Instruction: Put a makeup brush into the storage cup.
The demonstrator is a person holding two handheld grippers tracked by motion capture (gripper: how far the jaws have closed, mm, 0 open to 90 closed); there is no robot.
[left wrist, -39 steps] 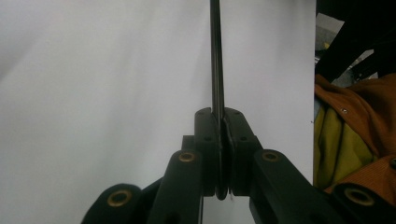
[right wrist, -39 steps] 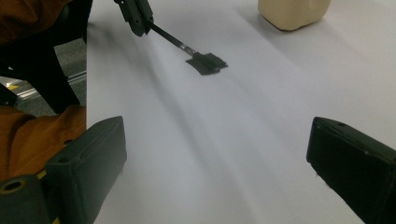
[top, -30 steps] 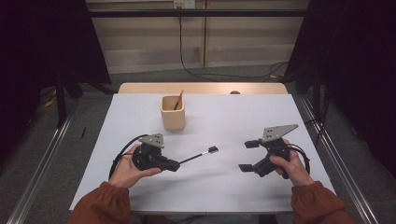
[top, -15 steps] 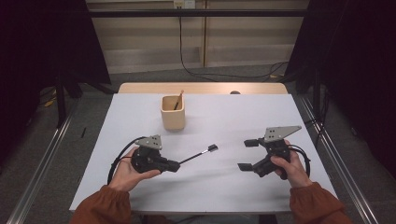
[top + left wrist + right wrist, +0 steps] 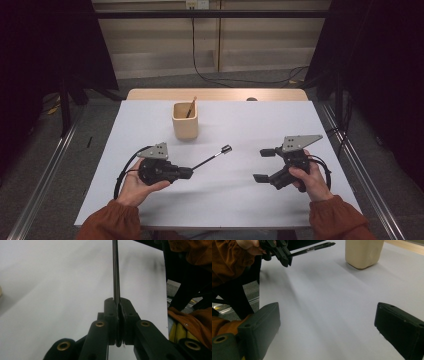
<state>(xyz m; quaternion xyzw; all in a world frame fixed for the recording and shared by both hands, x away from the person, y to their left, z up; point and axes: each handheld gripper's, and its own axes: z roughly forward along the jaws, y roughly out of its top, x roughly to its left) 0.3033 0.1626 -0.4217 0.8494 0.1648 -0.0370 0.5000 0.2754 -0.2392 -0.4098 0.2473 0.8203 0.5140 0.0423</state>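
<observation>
The pen (image 5: pixel 212 158) is a thin dark stick with a thicker black tip at its far end. Its near end is pinched between the two jaws of the left gripper (image 5: pixel 189 172), and the rest sticks out ahead of them, slanting up and to the right over the white table (image 5: pixel 250 200) in the high view. In the left gripper view the pen (image 5: pixel 115 270) runs straight up from the seam between the two black pads, which are pressed flat against it on either side. The far tip hangs free, touching nothing, roughly midway between the two grippers and a little nearer the person than the cup (image 5: pixel 185 121).

The left hand (image 5: pixel 134 184) wraps the gripper's body from below and behind, palm turned inward, with the gripper lying almost level and aimed to the right across the table. A black cable loops out to its left.

The right gripper (image 5: pixel 264 165) points left, toward the pen, but stays well apart from it. Its jaws are spread wide with nothing between them, as the right gripper view shows. The right hand (image 5: pixel 310 177) grips it from the right side, forearm coming up from the table's near edge.

The cup is beige and stands upright farther back on the table, with a brown pencil (image 5: pixel 191 107) leaning inside it.
</observation>
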